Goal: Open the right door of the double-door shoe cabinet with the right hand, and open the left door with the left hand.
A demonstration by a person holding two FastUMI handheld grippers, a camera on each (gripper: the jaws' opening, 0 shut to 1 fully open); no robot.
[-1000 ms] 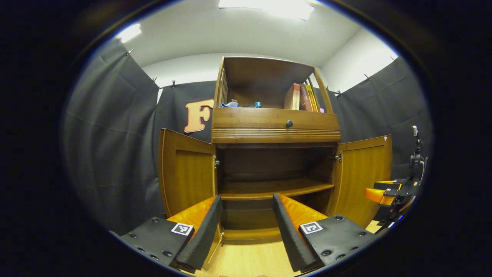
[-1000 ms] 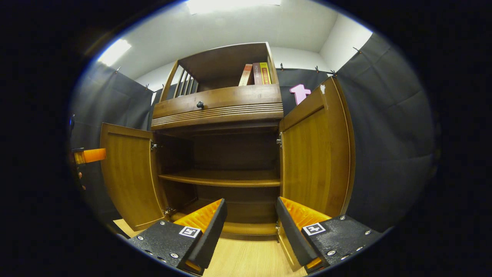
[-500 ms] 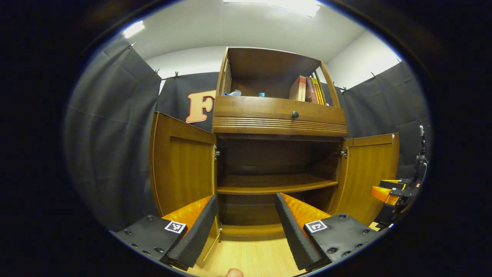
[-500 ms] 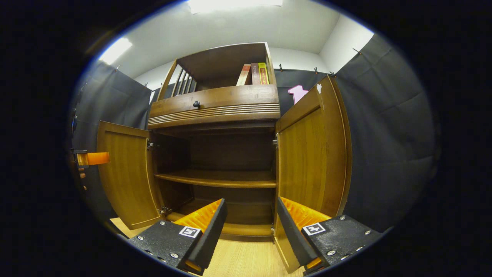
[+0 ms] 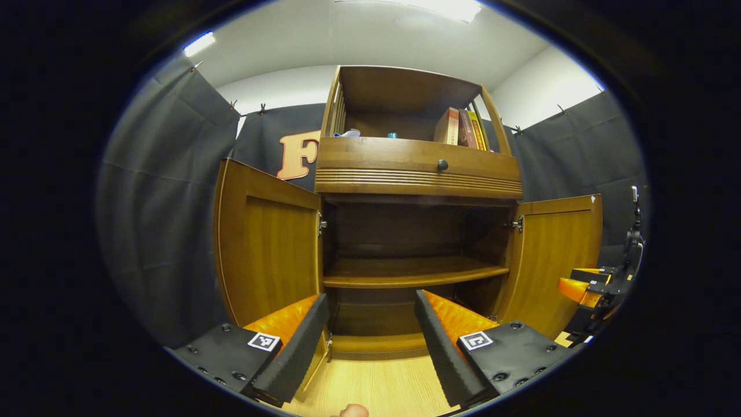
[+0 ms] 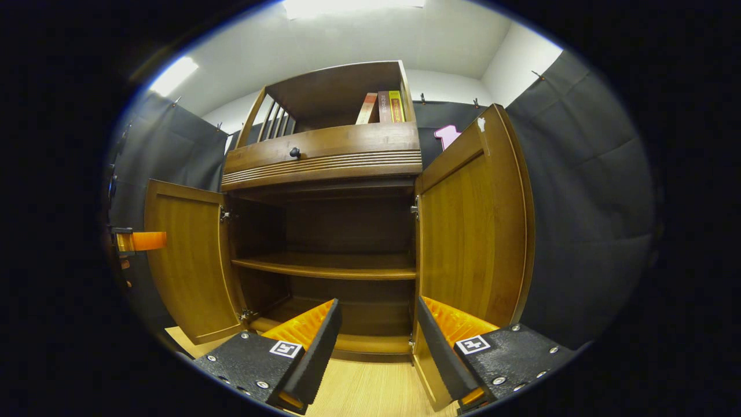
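Observation:
The wooden shoe cabinet [image 5: 414,174] stands with both doors swung out, baring its dark inside and middle shelf [image 5: 405,272]. In the left gripper view the left door [image 5: 266,255] hangs just behind my left finger, and my left gripper [image 5: 370,330] is open with nothing between its pads. The right door [image 5: 556,266] stands open, with the right gripper [image 5: 584,286] beside it. In the right gripper view the right door [image 6: 472,231] stands wide, its lower edge close behind my right finger. My right gripper [image 6: 376,341] is open. The left door [image 6: 185,260] and the left gripper [image 6: 139,240] sit far left.
Above the doors is a drawer with a black knob [image 5: 442,165]. Books [image 5: 460,127] and small items stand on the open top shelf. Pale wooden floor [image 5: 376,388] lies before the cabinet. Black cloth walls close in on both sides. A fingertip [image 5: 353,411] shows at the bottom edge.
The left door has swung wider and now looms larger beside my left finger. The right door has opened slightly more. Both grippers have stayed open.

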